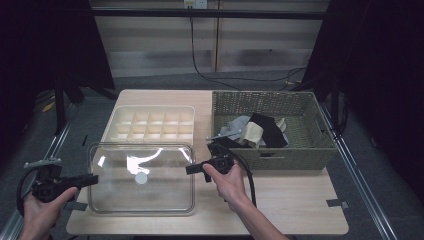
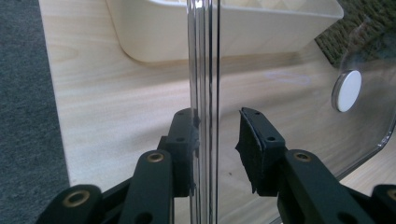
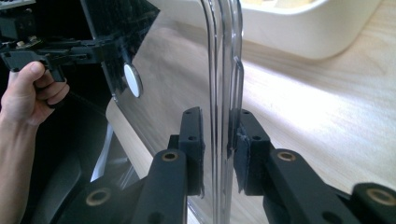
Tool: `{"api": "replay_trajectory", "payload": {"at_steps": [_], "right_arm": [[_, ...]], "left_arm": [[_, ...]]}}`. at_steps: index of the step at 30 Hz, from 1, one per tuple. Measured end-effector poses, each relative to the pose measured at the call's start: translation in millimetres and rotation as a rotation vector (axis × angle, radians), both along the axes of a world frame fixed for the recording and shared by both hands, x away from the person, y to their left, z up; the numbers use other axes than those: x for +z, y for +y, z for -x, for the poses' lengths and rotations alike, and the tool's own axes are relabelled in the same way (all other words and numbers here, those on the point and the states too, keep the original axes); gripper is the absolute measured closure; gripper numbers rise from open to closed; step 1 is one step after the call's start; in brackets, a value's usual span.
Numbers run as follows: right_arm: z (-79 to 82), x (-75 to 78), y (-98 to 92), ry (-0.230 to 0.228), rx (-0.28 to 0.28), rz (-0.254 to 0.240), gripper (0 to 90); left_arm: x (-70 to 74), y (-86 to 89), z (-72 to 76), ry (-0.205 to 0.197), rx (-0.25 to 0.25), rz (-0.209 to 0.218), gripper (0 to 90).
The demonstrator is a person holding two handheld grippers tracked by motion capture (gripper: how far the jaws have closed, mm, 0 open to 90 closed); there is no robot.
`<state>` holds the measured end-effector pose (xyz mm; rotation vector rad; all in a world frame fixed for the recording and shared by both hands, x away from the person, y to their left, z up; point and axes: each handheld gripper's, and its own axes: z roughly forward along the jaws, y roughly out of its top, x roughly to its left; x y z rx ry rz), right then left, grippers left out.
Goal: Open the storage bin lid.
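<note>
The left tongs (image 2: 217,140) straddle one edge of the clear rectangular plastic lid (image 1: 141,177), only one pad touching. The right tongs (image 3: 219,140) pinch the opposite rim. The lid lies before the cream compartmented organiser box (image 1: 150,125) on the wooden bench (image 1: 290,200), blurring the box's near wall.

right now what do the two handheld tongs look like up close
Both tongs, left and right, are matte black with brass-ringed pivot screws and dark padded jaw faces. A black cable trails from the right one; a grey plate tops the left. Both forearms are bare, no sleeves.

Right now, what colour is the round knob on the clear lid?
White. The round knob on the clear lid shows best in the left gripper view.
</note>
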<state>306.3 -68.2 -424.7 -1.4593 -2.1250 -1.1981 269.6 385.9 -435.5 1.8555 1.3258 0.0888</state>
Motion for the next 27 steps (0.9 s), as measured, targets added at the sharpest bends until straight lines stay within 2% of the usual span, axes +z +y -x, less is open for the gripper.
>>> {"api": "replay_trajectory", "payload": {"at_steps": [6, 8, 13, 16, 18, 23, 27], "right_arm": [[3.7, -10.9, 2.1, 0.002, 0.000, 0.019, 74.9], [4.6, -13.8, 4.6, 0.001, -0.005, 0.048, 74.1], [3.4, -20.2, 6.7, 0.006, -0.010, 0.051, 73.9], [3.7, -24.5, 8.9, -0.002, -0.009, 0.069, 73.0], [4.2, -29.7, 11.8, -0.013, -0.010, 0.100, 70.9], [2.8, -36.5, 12.7, -0.003, -0.016, 0.091, 70.0], [2.9, -40.0, 13.6, 0.009, -0.015, 0.103, 68.2]], "left_arm": [[-12.6, 1.7, 2.2, 0.025, 0.000, 0.008, 66.7], [-14.3, 2.5, 2.1, 0.029, 0.000, 0.006, 66.9], [-19.0, 3.7, -0.2, 0.036, -0.001, 0.004, 65.9], [-21.7, 3.1, -1.4, 0.046, 0.002, -0.002, 64.8], [-23.5, 1.8, -3.1, 0.053, 0.000, -0.021, 63.9], [-28.3, 2.4, -5.5, 0.071, -0.003, -0.012, 62.5], [-32.0, 1.7, -4.7, 0.078, 0.000, -0.008, 62.2]]}}
